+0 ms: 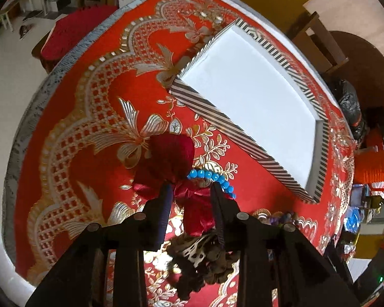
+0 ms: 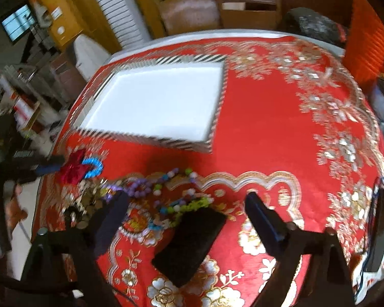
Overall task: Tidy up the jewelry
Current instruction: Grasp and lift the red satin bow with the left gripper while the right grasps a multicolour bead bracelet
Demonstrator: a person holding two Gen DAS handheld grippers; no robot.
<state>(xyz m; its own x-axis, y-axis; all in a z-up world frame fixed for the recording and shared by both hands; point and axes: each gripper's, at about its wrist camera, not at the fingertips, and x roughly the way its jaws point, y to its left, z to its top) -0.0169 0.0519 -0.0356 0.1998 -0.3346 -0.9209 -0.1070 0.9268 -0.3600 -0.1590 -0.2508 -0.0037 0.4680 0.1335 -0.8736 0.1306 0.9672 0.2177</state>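
My left gripper (image 1: 192,192) points down at a red velvet pouch (image 1: 166,153) lying on the red-and-gold cloth. The pouch's satin bow sits between the parted fingers, with no firm pinch showing. A blue bead bracelet (image 1: 212,176) curls beside the right finger, and dark brown beaded jewelry (image 1: 199,255) lies nearer the camera. The striped tray (image 1: 217,125) with a white floor is beyond. My right gripper (image 2: 187,197) stands wide open over a black box (image 2: 192,240), its pads apart from it. Colourful bead strands (image 2: 181,202) lie at its tips, with purple beads (image 2: 140,186) and gold coin jewelry (image 2: 89,199) to the left.
The striped tray (image 2: 140,138) holds nothing. A dark phone (image 2: 379,230) lies at the table's right edge. Wooden chairs (image 2: 189,12) stand behind the table, an orange ribbed object (image 2: 366,43) at the back right, and a red stool (image 1: 74,30) off the left side.
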